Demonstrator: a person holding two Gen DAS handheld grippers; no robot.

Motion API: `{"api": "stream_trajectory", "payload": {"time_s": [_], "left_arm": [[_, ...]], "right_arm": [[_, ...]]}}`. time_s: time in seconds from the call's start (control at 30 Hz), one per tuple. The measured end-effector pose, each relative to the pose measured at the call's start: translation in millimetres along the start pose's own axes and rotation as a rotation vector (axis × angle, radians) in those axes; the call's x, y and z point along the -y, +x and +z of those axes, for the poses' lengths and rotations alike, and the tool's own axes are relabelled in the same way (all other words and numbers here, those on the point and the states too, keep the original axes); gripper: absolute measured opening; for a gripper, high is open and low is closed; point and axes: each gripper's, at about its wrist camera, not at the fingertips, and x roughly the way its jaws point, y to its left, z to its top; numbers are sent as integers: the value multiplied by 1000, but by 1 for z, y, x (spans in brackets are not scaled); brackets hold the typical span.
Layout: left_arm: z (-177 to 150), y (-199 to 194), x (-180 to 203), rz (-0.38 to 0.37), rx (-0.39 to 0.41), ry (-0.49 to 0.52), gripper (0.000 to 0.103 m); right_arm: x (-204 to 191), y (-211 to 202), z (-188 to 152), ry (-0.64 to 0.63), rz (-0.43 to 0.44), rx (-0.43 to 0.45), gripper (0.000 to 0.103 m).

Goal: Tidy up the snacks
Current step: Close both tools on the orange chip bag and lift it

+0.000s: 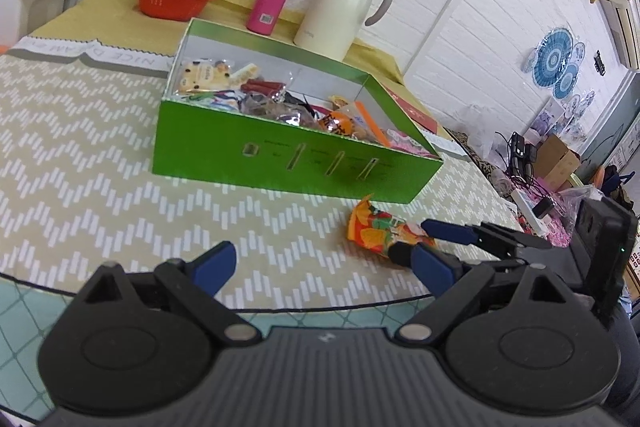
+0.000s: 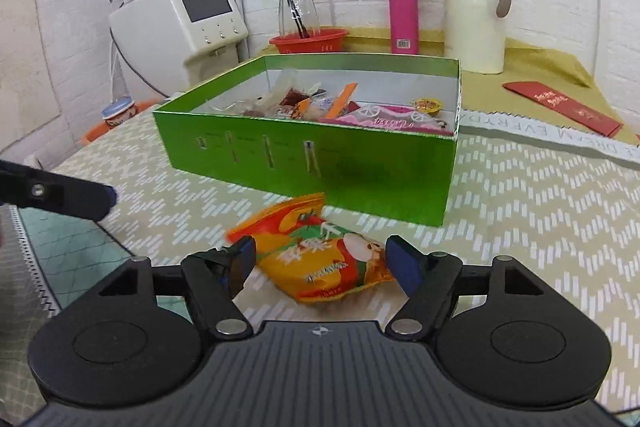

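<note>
An orange snack packet (image 2: pixel 320 259) lies on the chevron tablecloth just in front of the green box (image 2: pixel 360 171). My right gripper (image 2: pixel 322 263) is open and straddles the packet, one blue pad close to each side. Seen from the left wrist, the packet (image 1: pixel 376 227) has the right gripper (image 1: pixel 416 241) at its right end. The green box (image 1: pixel 280 163) is open-topped and holds several wrapped snacks. My left gripper (image 1: pixel 324 267) is open wide and holds nothing, hovering over the table's near edge to the left of the packet. One of its fingers (image 2: pixel 76 199) shows in the right wrist view.
Behind the box stand a pink bottle (image 2: pixel 403 13), a cream thermal jug (image 2: pixel 476 11) and a red basket (image 2: pixel 308 41) with a glass carafe. A red envelope (image 2: pixel 560 109) lies at the back right. A white dispenser (image 2: pixel 180 23) stands at the left. The table edge (image 1: pixel 120 297) is near.
</note>
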Motion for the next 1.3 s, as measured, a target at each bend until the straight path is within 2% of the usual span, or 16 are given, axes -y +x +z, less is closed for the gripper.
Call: {"api": "stream_trajectory", "payload": {"time_s": [0.13, 0.27, 0.47, 0.53, 0.6, 0.7, 0.77, 0.8, 0.83, 0.93, 1.0, 1.13, 1.3], "left_arm": [[3, 25, 9, -60, -46, 7, 93], [6, 55, 16, -102, -101, -27, 92], [21, 76, 28, -117, -84, -17, 90], [24, 85, 29, -107, -97, -20, 80], [26, 93, 29, -121, -126, -27, 62], [22, 100, 28, -116, -137, -32, 60], [20, 100, 32, -103, -132, -5, 52], [19, 101, 33, -100, -139, 9, 32], [18, 103, 35, -100, -147, 11, 27], [18, 99, 34, -110, -146, -16, 22], [17, 91, 39, -112, -135, 12, 20], [17, 70, 46, -112, -95, 49, 20], [31, 41, 53, -138, -19, 69, 19]], "right_arm": [[-11, -14, -18, -5, 25, -22, 103], [-27, -12, -24, -82, -52, -24, 103], [-27, -6, -19, -103, -114, -4, 103], [-25, -3, -17, -99, -124, -1, 103], [-24, -2, -14, -100, -127, 8, 103], [-23, 2, -12, -104, -135, 10, 103], [-24, 6, -11, -112, -150, -10, 103], [-24, 8, -10, -118, -160, -21, 103], [-25, 10, -10, -122, -168, -27, 83], [-30, 9, -11, -120, -178, -16, 70], [-34, 6, -13, -111, -166, -8, 62], [-44, -7, -11, -123, -152, 24, 57], [-57, -25, 1, -143, -151, 105, 56]]}}
